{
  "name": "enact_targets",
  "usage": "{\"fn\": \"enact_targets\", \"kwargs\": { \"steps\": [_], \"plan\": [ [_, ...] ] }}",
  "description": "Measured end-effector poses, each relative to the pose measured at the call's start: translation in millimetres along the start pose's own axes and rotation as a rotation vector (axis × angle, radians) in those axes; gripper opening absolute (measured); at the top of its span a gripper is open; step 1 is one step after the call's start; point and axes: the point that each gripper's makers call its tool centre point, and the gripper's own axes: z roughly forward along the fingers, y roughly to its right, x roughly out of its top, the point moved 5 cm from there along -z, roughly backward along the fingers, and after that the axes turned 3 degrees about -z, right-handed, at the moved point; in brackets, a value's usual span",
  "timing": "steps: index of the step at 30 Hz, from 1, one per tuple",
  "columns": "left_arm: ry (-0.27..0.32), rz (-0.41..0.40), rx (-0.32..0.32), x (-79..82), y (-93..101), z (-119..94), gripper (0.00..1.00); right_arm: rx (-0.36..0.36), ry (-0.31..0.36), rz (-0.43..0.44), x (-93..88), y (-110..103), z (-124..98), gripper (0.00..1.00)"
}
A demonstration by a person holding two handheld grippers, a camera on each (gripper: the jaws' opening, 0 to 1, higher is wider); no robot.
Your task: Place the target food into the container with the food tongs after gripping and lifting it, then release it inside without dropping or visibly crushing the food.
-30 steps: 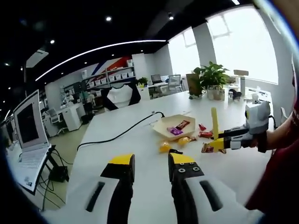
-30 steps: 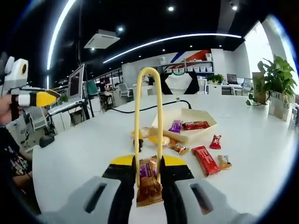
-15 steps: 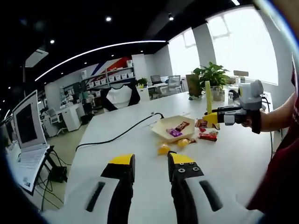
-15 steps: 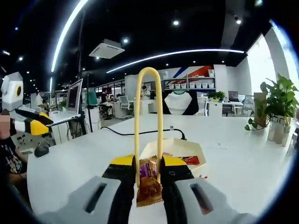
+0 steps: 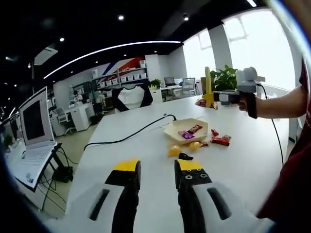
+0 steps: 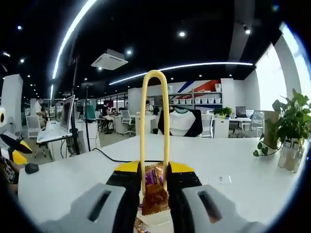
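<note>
My right gripper (image 6: 154,171) is shut on yellow food tongs (image 6: 154,97), whose loop stands upright between the jaws. The tongs pinch a brown and purple wrapped snack (image 6: 155,195). In the left gripper view that right gripper (image 5: 217,98) is held high in a person's hand, above and beyond the beige container (image 5: 181,127), with the tongs (image 5: 208,80) and snack (image 5: 200,102) in it. The container holds a purple and a red wrapped snack. My left gripper (image 5: 158,169) stands open and empty low over the white table (image 5: 233,167), near the front.
Loose snacks lie beside the container: yellow ones (image 5: 173,151), a red bar (image 5: 221,141) and a small dark piece (image 5: 184,156). A black cable (image 5: 127,137) runs across the table. A laptop (image 5: 31,131) stands at the left, a potted plant (image 6: 291,121) at the right.
The right gripper has risen from table height to well above the container, carrying tongs and snack; the container and loose snacks have slid out of its view. The left gripper has barely moved.
</note>
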Motion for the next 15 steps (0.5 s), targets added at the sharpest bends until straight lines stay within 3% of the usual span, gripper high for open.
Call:
{"fn": "enact_targets", "kwargs": {
  "steps": [10, 15],
  "plan": [
    [-0.009, -0.029, 0.051, -6.7, -4.2, -7.6, 0.3, -0.004, -0.013, 0.008, -2.9, 12.4, 25.1, 0.17],
    [-0.018, -0.032, 0.059, -9.7, -4.2, -8.3, 0.3, 0.014, 0.001, -0.015, -7.6, 12.8, 31.9, 0.23]
  ]
}}
